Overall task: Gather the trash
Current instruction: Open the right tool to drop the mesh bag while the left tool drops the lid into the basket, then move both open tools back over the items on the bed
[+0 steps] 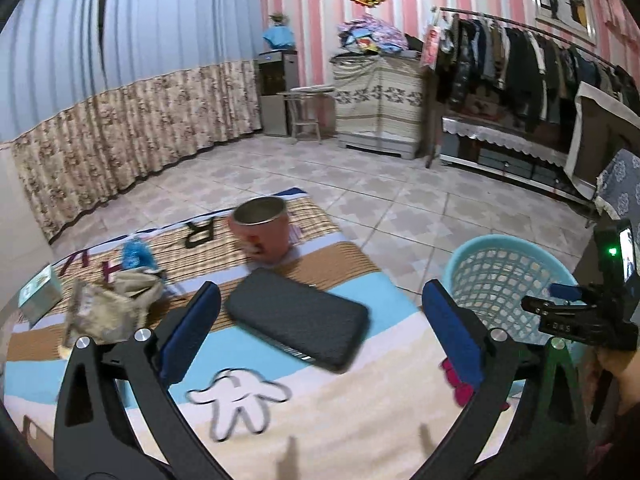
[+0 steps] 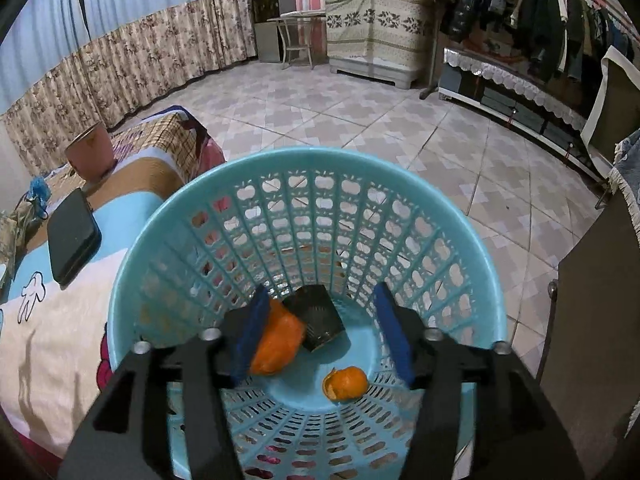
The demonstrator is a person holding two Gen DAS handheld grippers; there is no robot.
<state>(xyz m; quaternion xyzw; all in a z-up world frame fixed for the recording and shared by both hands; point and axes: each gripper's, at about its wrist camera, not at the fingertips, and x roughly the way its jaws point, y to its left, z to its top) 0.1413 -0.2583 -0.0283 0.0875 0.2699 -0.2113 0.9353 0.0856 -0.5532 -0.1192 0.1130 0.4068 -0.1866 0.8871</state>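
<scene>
turquoise plastic lattice basket (image 2: pixel 304 184) fills the right wrist view, and the right gripper (image 2: pixel 324 336) hangs over its mouth, blue pads spread apart with nothing pinched. a large piece of orange peel (image 2: pixel 280 340) sits just off the left pad, dropping or freshly dropped, i can't tell which; a smaller curl of orange peel (image 2: pixel 346 384) and a dark crumpled wrapper (image 2: pixel 320 316) lie on the basket floor. so this looks like the release step. over to the left gripper (image 1: pixel 320 332), jaws wide and empty above the cartoon-print bed cover (image 1: pixel 360 420). a black rectangular power bank (image 1: pixel 296 320) lies between its pads, untouched. crumpled beige paper trash (image 1: pixel 108 308) and a blue scrunched wrapper (image 1: pixel 136 254) wait toward the cover's far left edge, beside a pink metal cup (image 1: pixel 262 232). next, i'd say, swing left and close on the paper, sparing the power bank.
</scene>
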